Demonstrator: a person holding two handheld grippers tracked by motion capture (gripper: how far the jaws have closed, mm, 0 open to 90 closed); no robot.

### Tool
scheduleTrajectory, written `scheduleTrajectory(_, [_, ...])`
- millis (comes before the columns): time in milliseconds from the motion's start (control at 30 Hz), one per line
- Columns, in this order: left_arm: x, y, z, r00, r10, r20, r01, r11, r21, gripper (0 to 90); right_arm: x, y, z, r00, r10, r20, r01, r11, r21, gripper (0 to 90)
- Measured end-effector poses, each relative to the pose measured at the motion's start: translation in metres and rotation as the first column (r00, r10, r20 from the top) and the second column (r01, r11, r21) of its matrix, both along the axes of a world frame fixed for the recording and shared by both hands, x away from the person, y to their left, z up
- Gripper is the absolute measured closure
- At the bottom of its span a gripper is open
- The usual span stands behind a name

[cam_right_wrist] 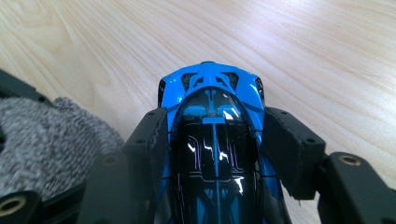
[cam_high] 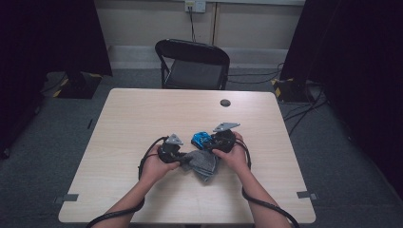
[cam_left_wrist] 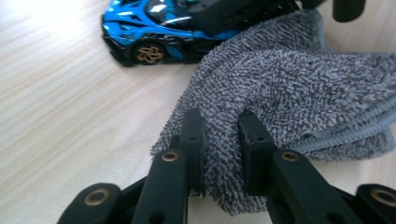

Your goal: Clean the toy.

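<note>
Nearest the table's front edge, the person's 2 forearms came in from below, each hand wrapped around a gripper with a black cable trailing back along the arm. The left gripper point(cam_left_wrist: 218, 140) had its 2 jaws pinched narrowly on a fold at the edge of the grey cloth point(cam_left_wrist: 299, 88), the terry pile bunched between the pads. The cloth lay crumpled on the light wooden table point(cam_high: 142, 118), between the 2 hands and just in front of the car. The right gripper point(cam_right_wrist: 212, 144) held the blue toy car point(cam_right_wrist: 212, 107) by its flanks, 1 pad pressed against each side, the car's nose pointing away along the jaws. In the left gripper view the car's wheels rested on the tabletop, and the cloth's far edge touched its side. Farther up the table sat a small dark round cap point(cam_high: 225, 102). Beyond the far edge stood a black folding chair point(cam_high: 192, 64) on grey carpet.
</note>
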State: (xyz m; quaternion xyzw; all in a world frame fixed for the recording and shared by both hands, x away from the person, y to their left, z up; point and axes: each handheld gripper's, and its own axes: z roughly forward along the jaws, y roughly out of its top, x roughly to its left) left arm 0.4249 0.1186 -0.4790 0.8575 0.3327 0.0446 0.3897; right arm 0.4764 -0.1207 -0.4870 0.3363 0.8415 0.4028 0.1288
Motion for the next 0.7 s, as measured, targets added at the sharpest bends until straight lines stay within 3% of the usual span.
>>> scheduleTrajectory(700, [0.018, 0.020, 0.003, 0.9966, 0.081, 0.016, -0.081, 0.9960, 0.037, 74.7, 0.000, 0.000, 0.000, 1.0000, 0.002, -0.001, -0.002, 1.0000, -0.003, 41.7])
